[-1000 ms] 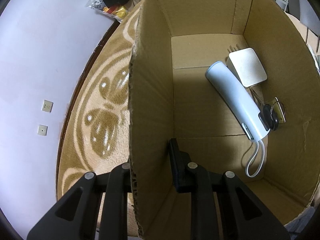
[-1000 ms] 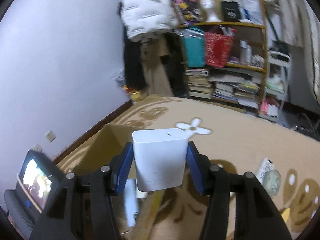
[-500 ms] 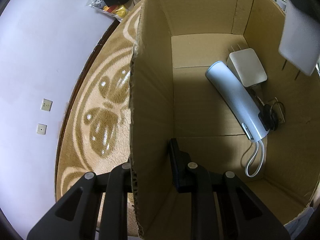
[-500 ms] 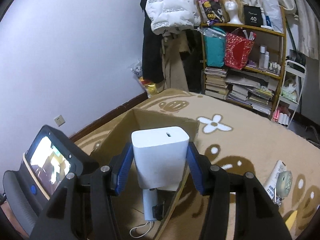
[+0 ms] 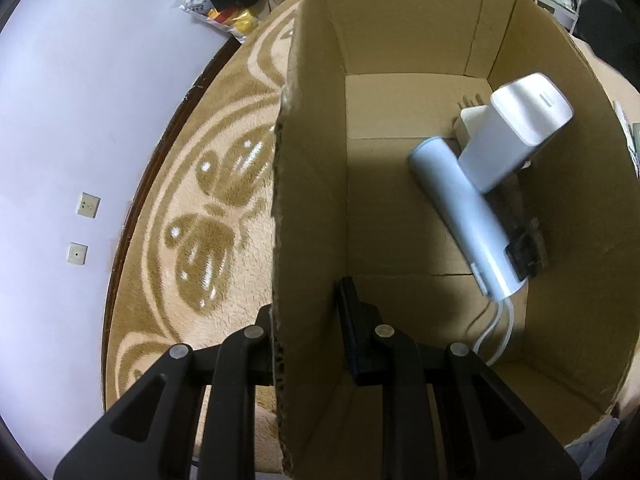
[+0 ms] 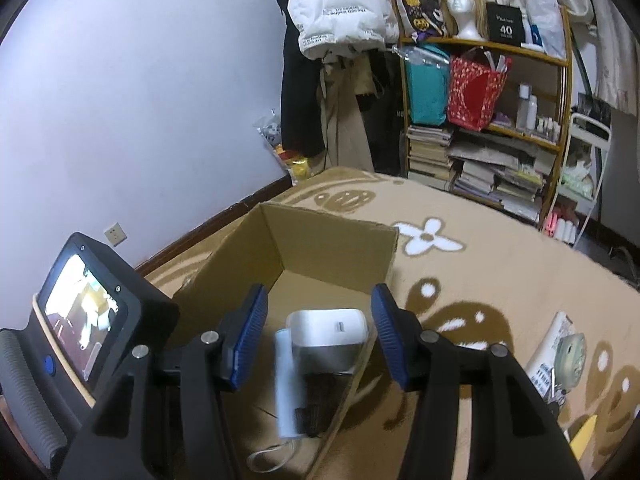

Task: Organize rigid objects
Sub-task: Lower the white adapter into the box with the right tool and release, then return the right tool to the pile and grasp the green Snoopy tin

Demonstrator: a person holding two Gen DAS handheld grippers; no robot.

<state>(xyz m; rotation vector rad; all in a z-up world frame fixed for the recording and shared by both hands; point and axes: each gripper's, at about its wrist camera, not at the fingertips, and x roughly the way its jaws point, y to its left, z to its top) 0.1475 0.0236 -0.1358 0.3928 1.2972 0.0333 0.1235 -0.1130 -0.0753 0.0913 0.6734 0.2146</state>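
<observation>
Crowding the white charger (image 5: 516, 136): blue tube (image 5: 460, 208), box wall (image 5: 308, 200).

The white charger (image 5: 516, 136) covered most of the flat white adapter (image 5: 470, 122) beneath it. A dark object (image 5: 524, 248) beside the pale blue tube (image 5: 460, 208) stayed too shadowed to identify. The tube's white cord (image 5: 496, 334) ran behind the left gripper (image 5: 306, 320).
</observation>
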